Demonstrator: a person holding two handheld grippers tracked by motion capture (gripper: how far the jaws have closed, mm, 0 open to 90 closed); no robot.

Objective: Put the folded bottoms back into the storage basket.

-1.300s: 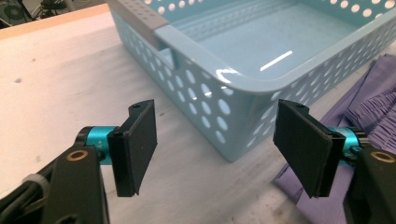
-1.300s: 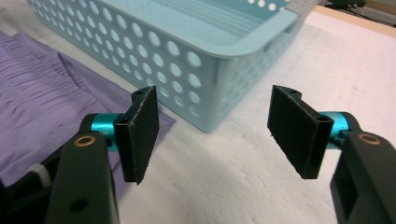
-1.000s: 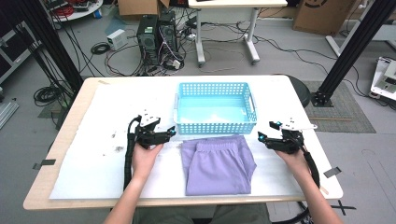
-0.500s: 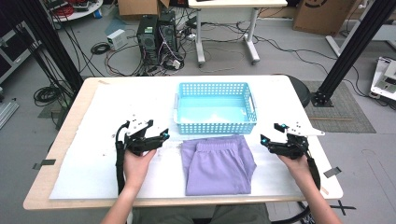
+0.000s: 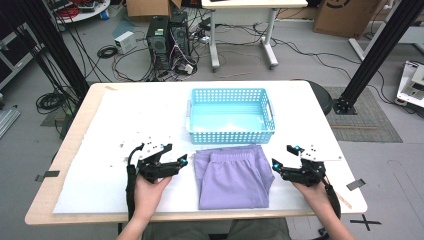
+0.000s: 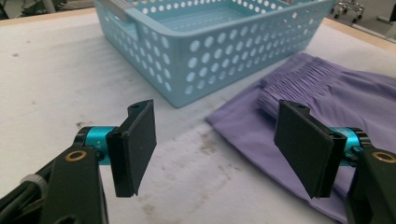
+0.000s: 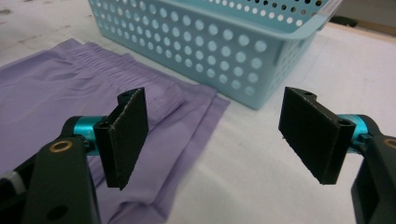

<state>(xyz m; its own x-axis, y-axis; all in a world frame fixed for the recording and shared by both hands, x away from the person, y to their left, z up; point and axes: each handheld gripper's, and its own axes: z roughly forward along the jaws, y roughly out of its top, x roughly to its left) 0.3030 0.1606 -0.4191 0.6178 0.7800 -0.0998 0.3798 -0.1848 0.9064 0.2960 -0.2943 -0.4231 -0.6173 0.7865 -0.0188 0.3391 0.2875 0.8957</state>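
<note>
Purple cloth, a folded pair of shorts [image 5: 234,176], lies flat on the table [image 5: 75,190] between the two grippers, with its gathered waistband toward a light blue basket [image 5: 230,116] that stands just beyond it and looks empty. The left gripper [image 5: 181,161] sits just off the shorts' left edge with its jaws spread wide and nothing between them. The right gripper [image 5: 278,167] sits just off the right edge, equally wide and empty. Both hover low over the table, pointing inward at the cloth.

From here the likeliest trouble is a poor pinch. The fabric is thin and lies in layers, so a jaw that closes too high may catch only the top layer, and the fold would fall open on lifting. A jaw driven too low could scrape the white covering and bunch the cloth instead of gripping it. If the two sides lift unevenly, the shorts may sag or slide out of one gripper. The basket's near wall stands close to the waistband, so a low carry could drag the cloth against the rim, or a forward reach could nudge the basket away.

White sheeting covers most of the table, with pale wood showing at the rim; close up it is scuffed with grey smudges. Around it the grey floor holds computer towers [image 5: 169,35], tangled cables [image 5: 107,51], a white desk [image 5: 240,30], black frame posts [image 5: 380,50] and cardboard boxes [image 5: 345,15].
</note>
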